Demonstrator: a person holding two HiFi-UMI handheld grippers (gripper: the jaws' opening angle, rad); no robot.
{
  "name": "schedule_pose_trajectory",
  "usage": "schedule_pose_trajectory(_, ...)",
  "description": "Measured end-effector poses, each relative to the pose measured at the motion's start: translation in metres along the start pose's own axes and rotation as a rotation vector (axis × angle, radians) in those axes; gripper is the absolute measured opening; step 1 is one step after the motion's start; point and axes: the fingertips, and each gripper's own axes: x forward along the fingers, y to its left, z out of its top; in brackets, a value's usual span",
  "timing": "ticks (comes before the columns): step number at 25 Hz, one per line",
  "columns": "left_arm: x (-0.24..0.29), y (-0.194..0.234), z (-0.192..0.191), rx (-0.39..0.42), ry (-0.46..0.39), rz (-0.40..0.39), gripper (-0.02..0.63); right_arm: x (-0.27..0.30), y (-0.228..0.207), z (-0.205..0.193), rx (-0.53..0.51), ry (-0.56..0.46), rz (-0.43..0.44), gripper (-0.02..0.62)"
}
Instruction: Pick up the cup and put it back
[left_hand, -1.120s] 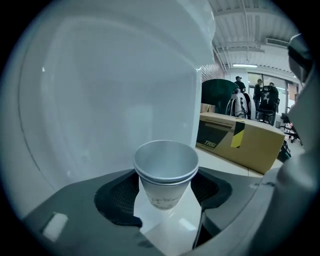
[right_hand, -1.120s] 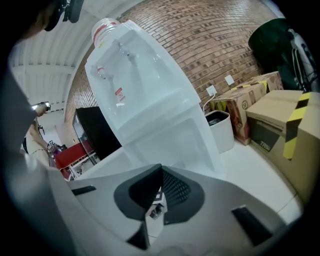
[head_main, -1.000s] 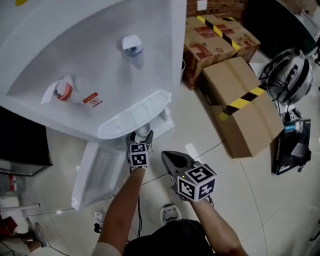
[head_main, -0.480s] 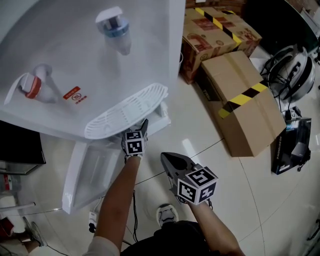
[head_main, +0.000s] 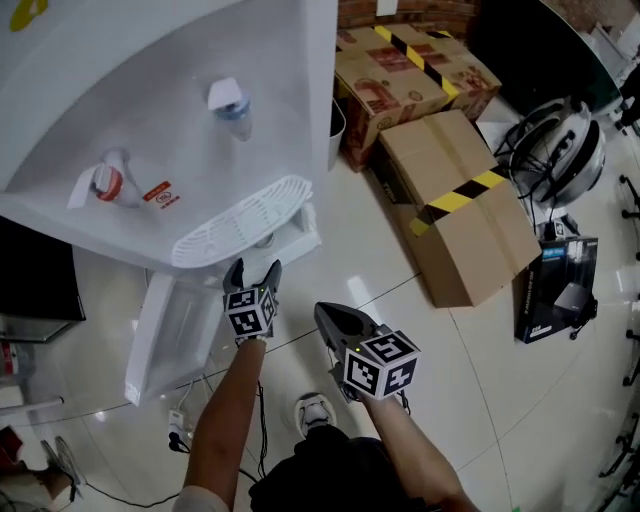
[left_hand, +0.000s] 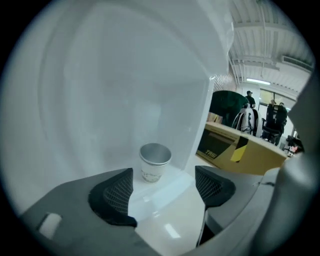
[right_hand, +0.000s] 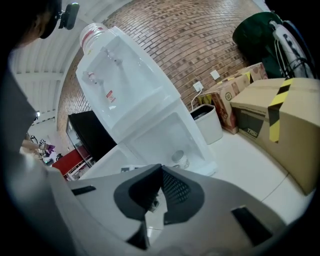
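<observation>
A small paper cup (left_hand: 155, 162) stands upright on the white floor of the water dispenser's (head_main: 180, 120) open lower compartment; it also shows in the right gripper view as the cup (right_hand: 179, 159). My left gripper (left_hand: 164, 187) sits just in front of it. Its jaws have just been opening and are now wide apart, with nothing between the pads and the cup clear of both. In the head view the left gripper (head_main: 252, 275) points under the drip tray (head_main: 245, 222). The right gripper (head_main: 330, 318) hangs to its right, its jaws shut (right_hand: 161, 175) and empty.
The compartment's white door (head_main: 170, 330) hangs open at the left. A white bin (right_hand: 209, 122) stands beside the dispenser. Cardboard boxes (head_main: 465, 215) with yellow-black tape lie at the right, with a black box (head_main: 558, 290) beyond. A cable and the person's shoe (head_main: 315, 410) are on the floor.
The left gripper, which held the cup under the drip tray, has drawn back toward the person with its jaws spread; the cup stays in the compartment. The right gripper has barely shifted.
</observation>
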Motion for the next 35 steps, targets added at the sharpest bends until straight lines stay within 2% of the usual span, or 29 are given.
schedule_pose_trajectory(1, -0.024, -0.012, 0.006, -0.021, -0.006, -0.039, 0.353, -0.009, 0.006, 0.004, 0.008, 0.007, -0.005, 0.012)
schedule_pose_trajectory(4, -0.104, -0.044, 0.03, -0.051, -0.015, -0.112, 0.081, -0.04, 0.028, 0.021, 0.024, 0.047, -0.026, 0.012)
schedule_pose_trajectory(5, -0.131, -0.052, 0.038, -0.047, -0.006, -0.113, 0.024, -0.051, 0.038, 0.027, 0.017, 0.065, -0.033, 0.012)
schedule_pose_trajectory(6, -0.159, -0.061, 0.045, -0.041, 0.008, -0.114, 0.002, -0.063, 0.049, 0.033, -0.003, 0.088, -0.041, 0.012)
schedule_pose_trajectory(10, -0.276, -0.086, 0.077, -0.03, 0.065, -0.096, 0.002, -0.114, 0.104, 0.057, -0.075, 0.186, -0.053, 0.012)
schedule_pose_trajectory(15, -0.405, -0.114, 0.138, -0.09, 0.124, -0.051, 0.002, -0.182, 0.18, 0.105, -0.115, 0.227, -0.067, 0.012)
schedule_pose_trajectory(20, -0.526, -0.147, 0.209, -0.138, 0.099, -0.015, 0.002, -0.261, 0.274, 0.136, -0.223, 0.271, -0.009, 0.012)
schedule_pose_trajectory(22, -0.568, -0.159, 0.229, -0.153, 0.091, -0.007, 0.002, -0.295, 0.304, 0.148, -0.231, 0.261, 0.002, 0.012)
schedule_pose_trajectory(29, -0.672, -0.212, 0.286, -0.109, 0.038, -0.023, 0.002, -0.392, 0.359, 0.173, -0.228, 0.197, 0.007, 0.012)
schedule_pose_trajectory(35, -0.729, -0.239, 0.306, -0.059, 0.008, -0.041, 0.002, -0.453, 0.395, 0.184, -0.201, 0.108, 0.011, 0.012)
